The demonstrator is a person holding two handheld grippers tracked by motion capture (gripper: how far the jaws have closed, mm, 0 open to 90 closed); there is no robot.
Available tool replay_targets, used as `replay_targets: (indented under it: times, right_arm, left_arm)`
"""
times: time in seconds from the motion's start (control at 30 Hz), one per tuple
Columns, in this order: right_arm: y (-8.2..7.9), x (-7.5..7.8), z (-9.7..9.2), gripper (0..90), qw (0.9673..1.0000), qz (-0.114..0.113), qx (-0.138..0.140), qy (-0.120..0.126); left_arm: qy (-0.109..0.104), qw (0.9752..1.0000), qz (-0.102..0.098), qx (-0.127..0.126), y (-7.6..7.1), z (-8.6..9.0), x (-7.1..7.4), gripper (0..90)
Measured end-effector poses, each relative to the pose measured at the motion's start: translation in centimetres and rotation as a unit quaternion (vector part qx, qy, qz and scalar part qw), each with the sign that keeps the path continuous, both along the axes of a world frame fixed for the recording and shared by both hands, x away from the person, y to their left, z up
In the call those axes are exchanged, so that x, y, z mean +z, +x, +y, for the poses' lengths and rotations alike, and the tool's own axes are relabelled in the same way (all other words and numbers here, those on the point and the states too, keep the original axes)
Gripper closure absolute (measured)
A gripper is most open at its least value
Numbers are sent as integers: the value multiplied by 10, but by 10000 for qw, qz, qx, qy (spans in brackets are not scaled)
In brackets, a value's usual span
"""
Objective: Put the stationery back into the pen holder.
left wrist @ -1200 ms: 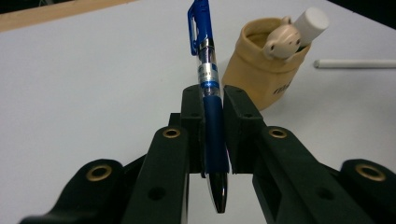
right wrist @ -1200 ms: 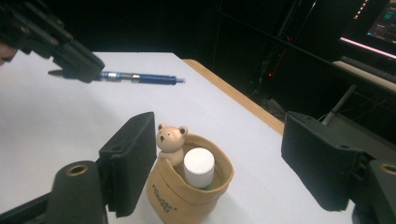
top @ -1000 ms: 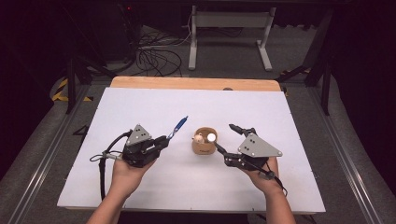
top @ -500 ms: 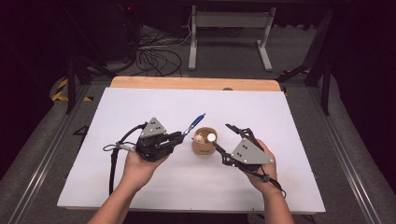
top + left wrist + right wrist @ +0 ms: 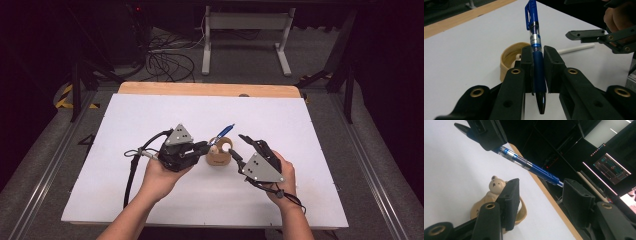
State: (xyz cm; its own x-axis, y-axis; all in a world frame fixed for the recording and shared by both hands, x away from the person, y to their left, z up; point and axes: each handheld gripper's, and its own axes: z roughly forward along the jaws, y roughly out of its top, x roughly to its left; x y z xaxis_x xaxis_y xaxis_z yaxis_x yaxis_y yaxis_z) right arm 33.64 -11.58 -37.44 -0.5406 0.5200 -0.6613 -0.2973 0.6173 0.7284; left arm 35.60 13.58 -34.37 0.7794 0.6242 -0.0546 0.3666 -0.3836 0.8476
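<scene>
A blue pen (image 5: 535,53) is clamped in the left gripper (image 5: 202,148) above the bear holder (image 5: 218,156); the right gripper (image 5: 238,145), just closing partway, grips nothing. Insertion apparently remains.

Illumination: even overhead light on the white rectangular tabletop (image 5: 150,115); surroundings dark.
Shadows: soft and short under the hands in the high view.
Glare: bright highlight on the blue plastic pen (image 5: 534,37) at its clear barrel.
Focus: near black jaws slightly soft in both gripper views.
Background: glowing monitor screen (image 5: 611,168) blurred.
</scene>
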Motion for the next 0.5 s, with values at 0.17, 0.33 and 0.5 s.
replay_targets:
  times: [0.17,0.33,0.5]
  right_arm:
    - [1,-3,4,511,9994,-151,-68,-291]
    - [0,-6,9,517,9981,-309,-126,-519]
    - [0,-9,12,533,9960,-451,-140,-753]
  left_arm:
    - [-22,9999,98,-114,1,-8,-2,791]
    - [79,9995,132,-263,0,-15,0,792]
    - [140,9991,153,-362,0,-21,0,792]
